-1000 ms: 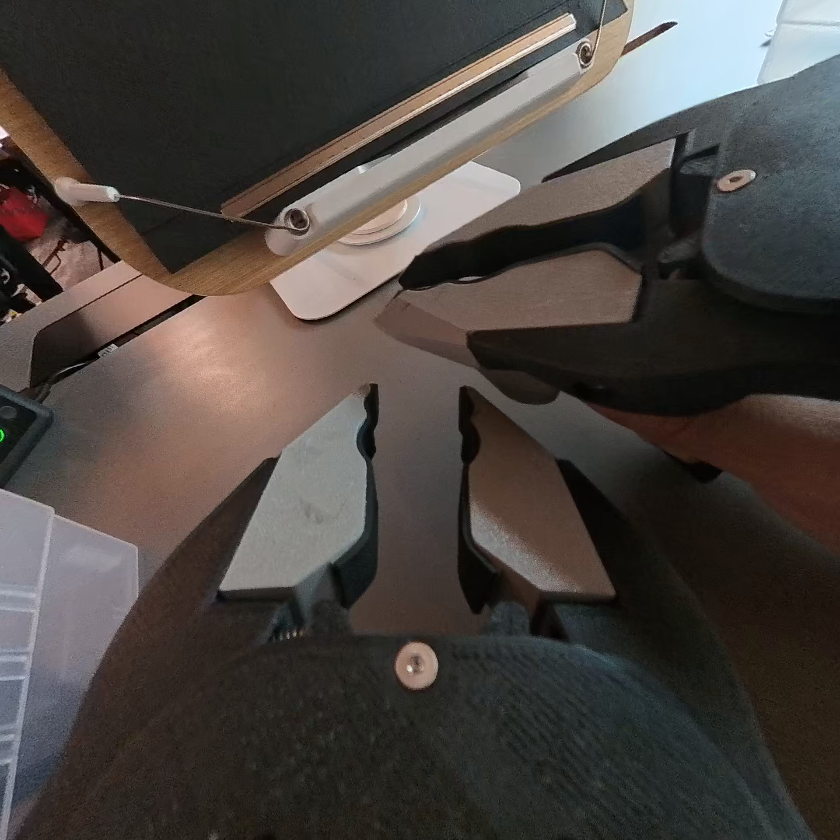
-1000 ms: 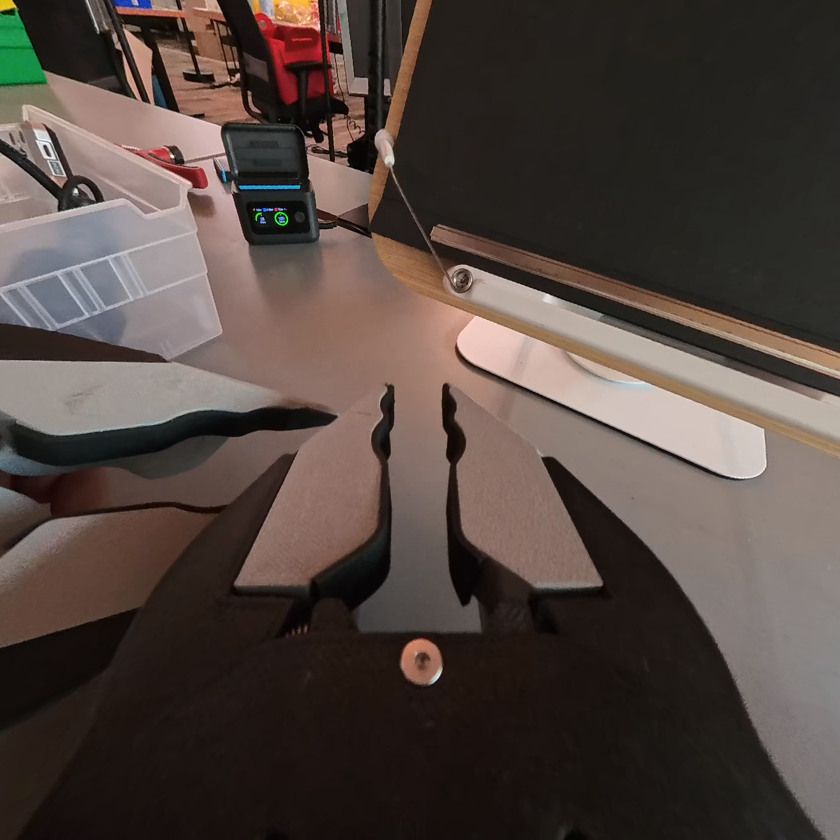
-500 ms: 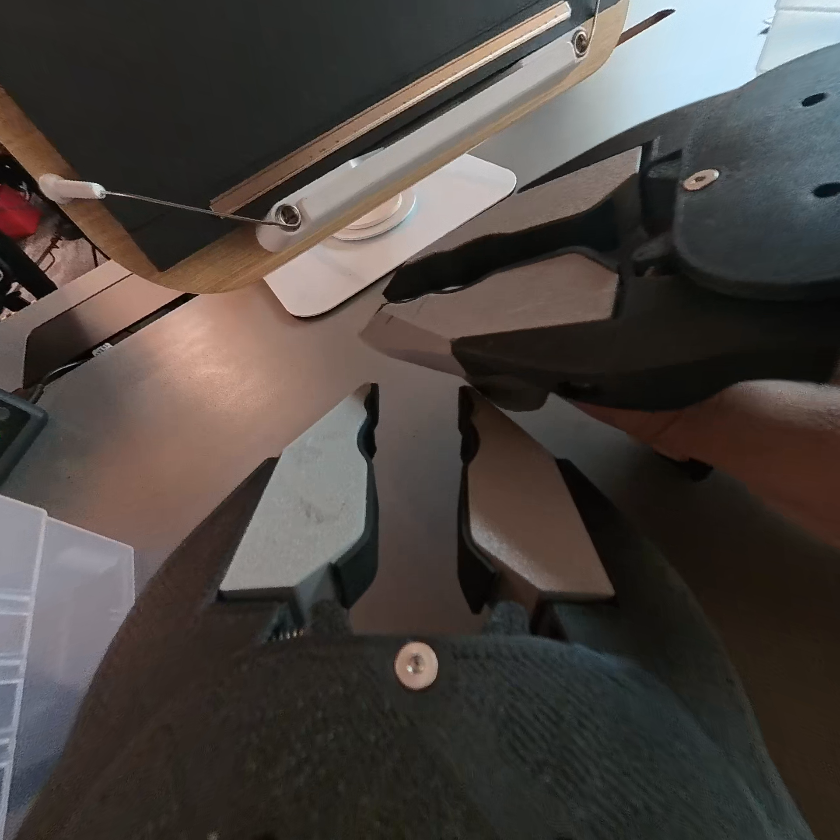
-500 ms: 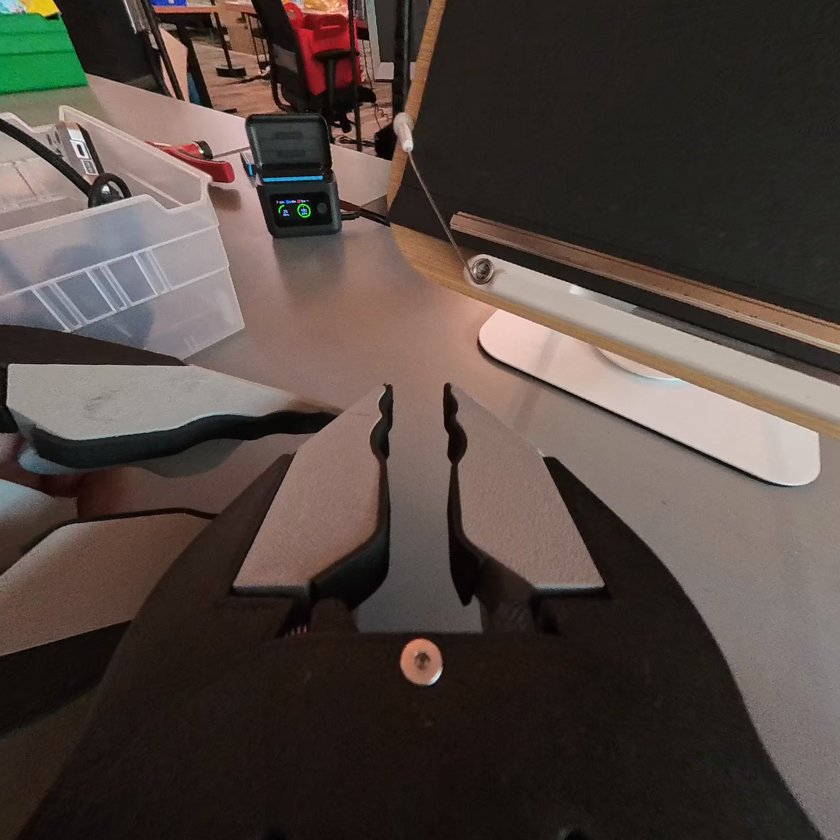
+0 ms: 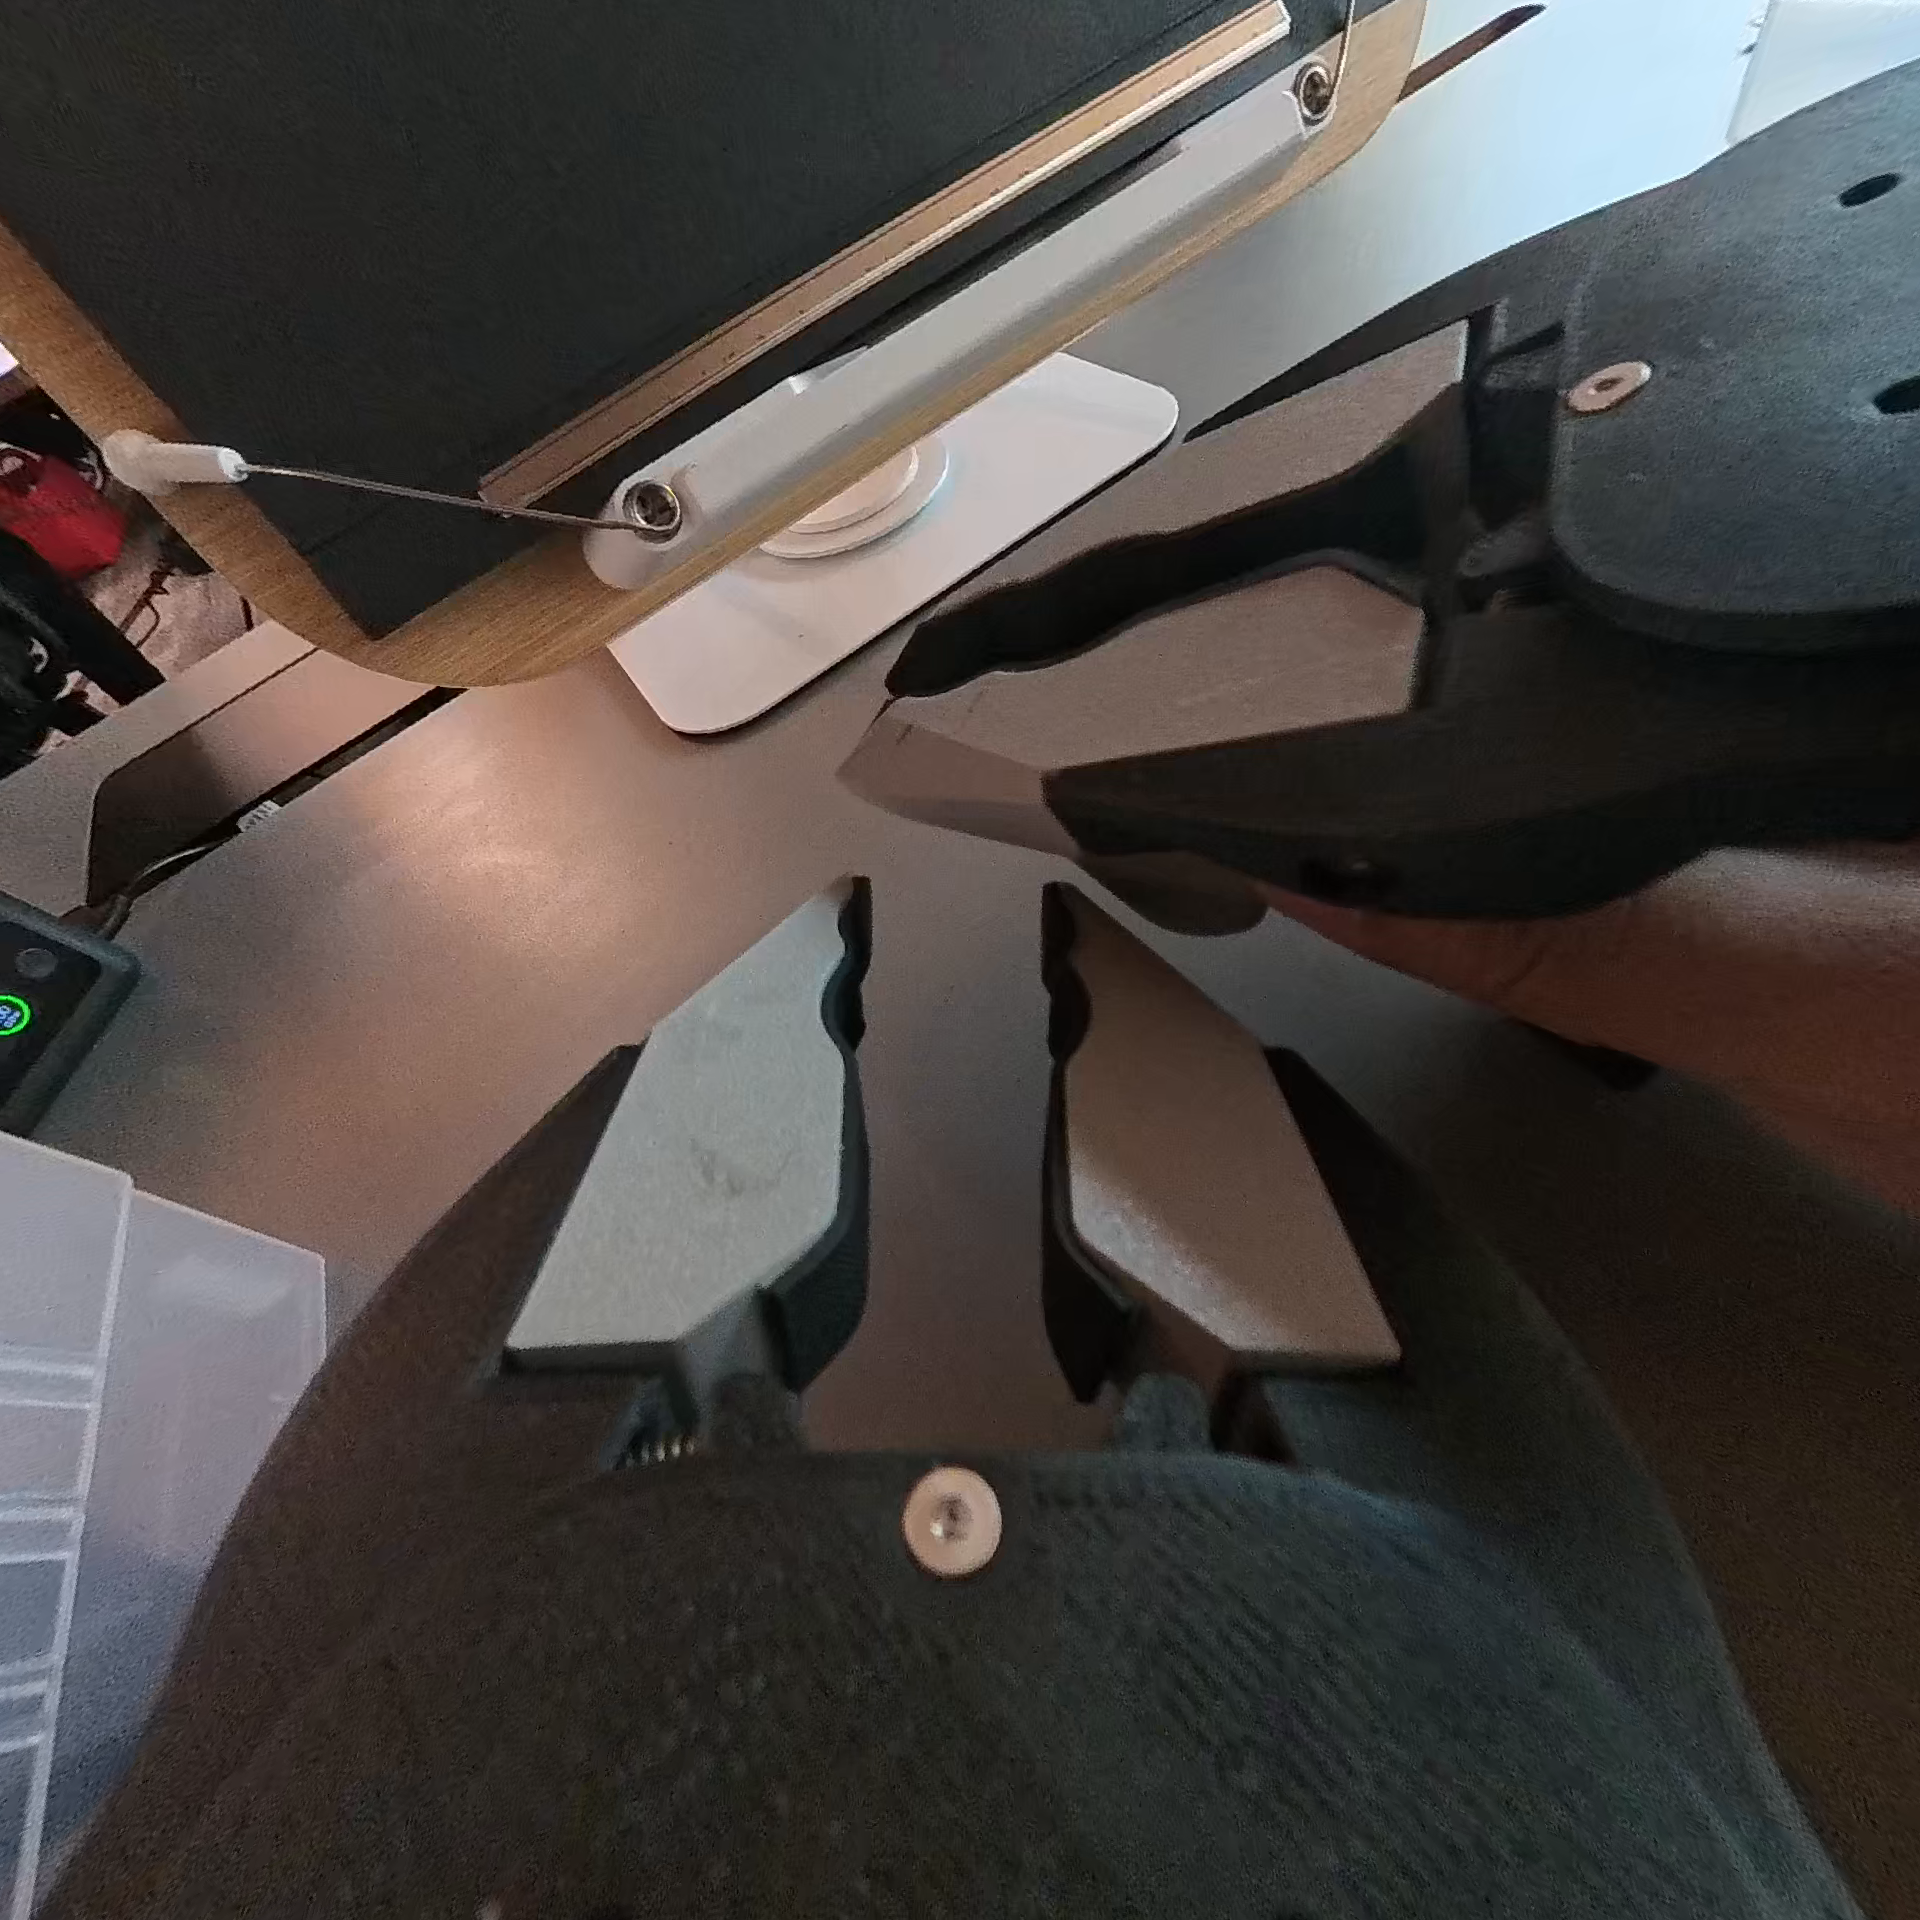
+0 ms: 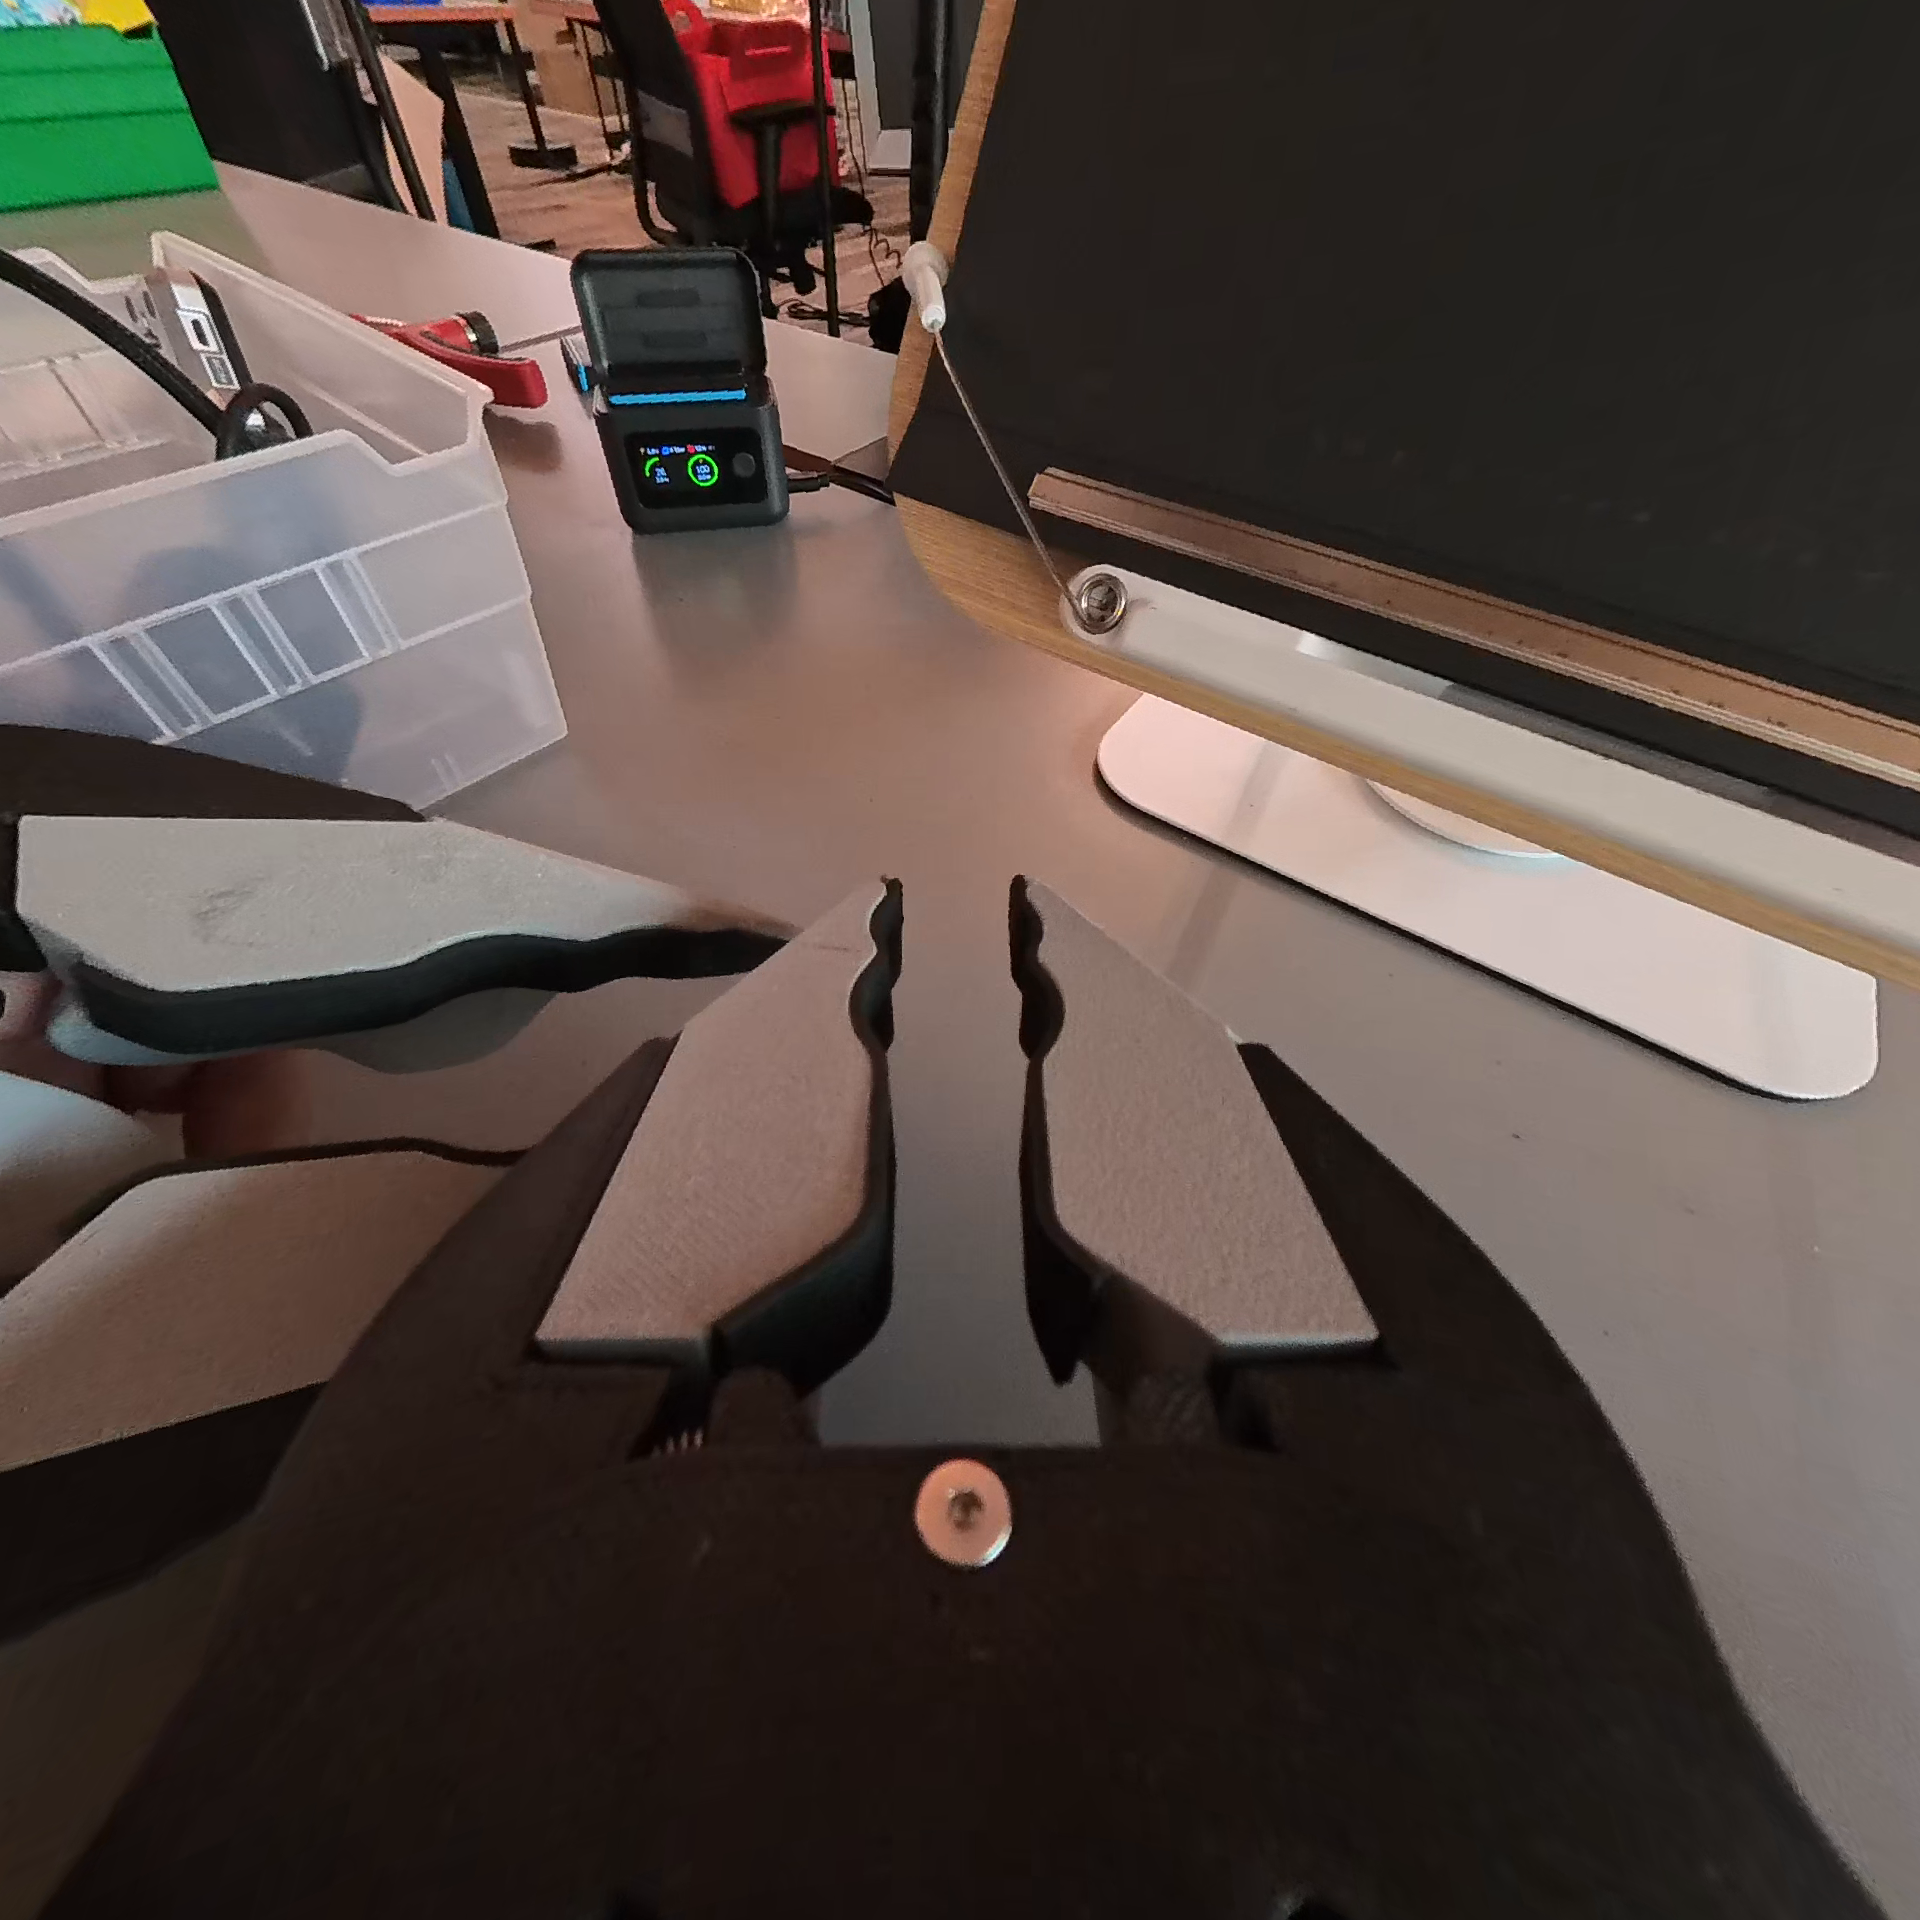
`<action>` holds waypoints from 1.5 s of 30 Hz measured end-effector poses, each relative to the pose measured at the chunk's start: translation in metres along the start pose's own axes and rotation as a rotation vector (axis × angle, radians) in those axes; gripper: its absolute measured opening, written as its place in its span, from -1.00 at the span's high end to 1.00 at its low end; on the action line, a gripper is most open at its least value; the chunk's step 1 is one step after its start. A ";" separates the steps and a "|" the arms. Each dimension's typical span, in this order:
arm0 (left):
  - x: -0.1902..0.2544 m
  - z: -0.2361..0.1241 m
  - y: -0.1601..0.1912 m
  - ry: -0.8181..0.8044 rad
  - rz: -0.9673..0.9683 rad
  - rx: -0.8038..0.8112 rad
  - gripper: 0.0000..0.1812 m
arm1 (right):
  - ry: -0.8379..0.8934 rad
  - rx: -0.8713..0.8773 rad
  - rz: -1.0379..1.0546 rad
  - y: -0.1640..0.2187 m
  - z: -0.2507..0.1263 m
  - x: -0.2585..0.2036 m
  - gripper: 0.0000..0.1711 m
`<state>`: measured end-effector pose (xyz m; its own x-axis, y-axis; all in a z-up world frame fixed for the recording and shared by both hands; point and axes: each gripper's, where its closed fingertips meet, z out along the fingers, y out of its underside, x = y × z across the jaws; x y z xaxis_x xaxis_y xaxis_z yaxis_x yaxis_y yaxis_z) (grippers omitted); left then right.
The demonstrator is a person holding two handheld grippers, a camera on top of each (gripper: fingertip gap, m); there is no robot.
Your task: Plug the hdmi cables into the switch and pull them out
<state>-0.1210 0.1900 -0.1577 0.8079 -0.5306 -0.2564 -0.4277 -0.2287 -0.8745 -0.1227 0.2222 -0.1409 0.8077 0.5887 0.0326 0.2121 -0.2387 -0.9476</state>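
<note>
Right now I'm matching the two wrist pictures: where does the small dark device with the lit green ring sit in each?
Left wrist view: the small dark device is cut by the left edge, halfway down.
Right wrist view: it stands upper centre-left, beside the clear bin.
Shared landmark: the white stand base under the dark board.

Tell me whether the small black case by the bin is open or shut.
Open: the case has its lid up and its screen lit.
</note>
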 end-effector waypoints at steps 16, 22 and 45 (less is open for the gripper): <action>0.000 0.000 0.000 -0.003 0.006 0.002 0.66 | -0.003 -0.004 -0.001 0.001 0.001 -0.001 0.83; -0.005 -0.008 -0.011 -0.038 -0.008 0.071 0.71 | -0.004 -0.001 0.007 0.000 0.000 0.000 0.83; -0.012 -0.009 -0.014 -0.090 -0.055 0.099 1.00 | -0.021 -0.018 0.032 0.003 0.002 0.001 1.00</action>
<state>-0.1281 0.1926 -0.1383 0.8639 -0.4434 -0.2387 -0.3432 -0.1716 -0.9234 -0.1226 0.2238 -0.1441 0.8025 0.5967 -0.0050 0.1961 -0.2717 -0.9422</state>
